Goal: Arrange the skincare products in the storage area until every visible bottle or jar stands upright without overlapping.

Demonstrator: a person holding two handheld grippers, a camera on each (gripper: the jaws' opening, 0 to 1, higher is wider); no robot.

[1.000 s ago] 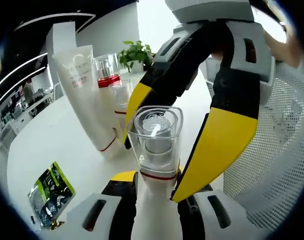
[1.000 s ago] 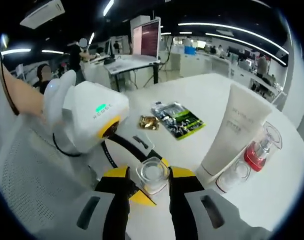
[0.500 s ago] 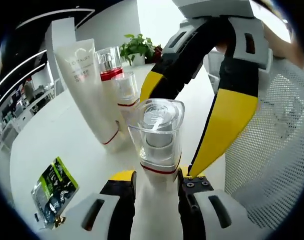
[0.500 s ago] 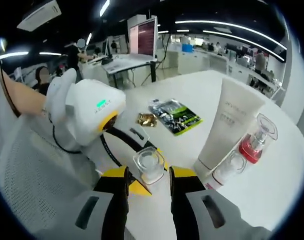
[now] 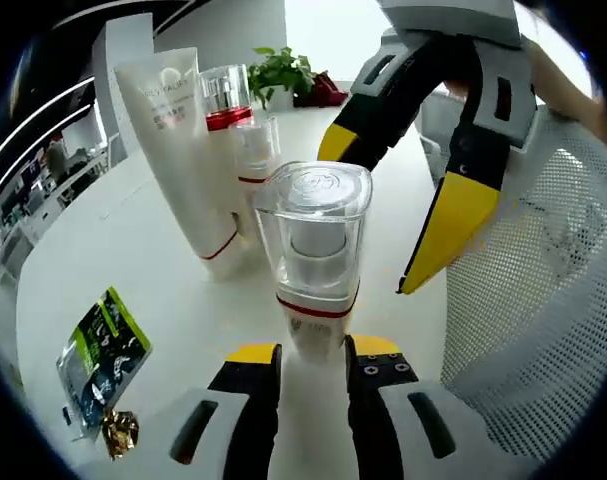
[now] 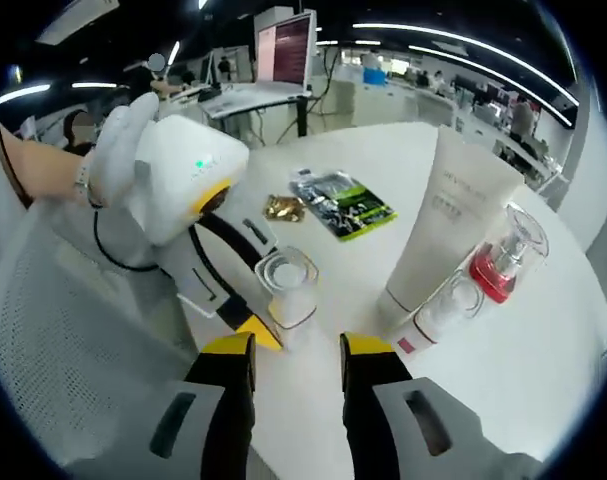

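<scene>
A clear-capped white pump bottle with a red band (image 5: 313, 255) stands upright between the yellow-tipped jaws of my left gripper (image 5: 313, 350), which is shut on its base. In the right gripper view the same bottle (image 6: 283, 290) is held by the left gripper (image 6: 266, 318). My right gripper (image 6: 295, 345) is open and sits just short of the bottle with nothing between its jaws; from the left gripper view it (image 5: 383, 215) hangs beside the cap. A white tube (image 5: 183, 150), a red-collared bottle (image 5: 223, 100) and a small clear-capped bottle (image 5: 253, 160) stand together upright.
A green sachet (image 5: 101, 360) and a gold wrapper (image 5: 118, 432) lie flat on the white table (image 5: 103, 260). A white mesh chair (image 5: 543, 280) sits close beside the table edge. A potted plant (image 5: 283, 72) stands far back.
My right gripper, whose jaws stood around the bottle's cap, has drawn back off it. The left gripper keeps its hold on the bottle.
</scene>
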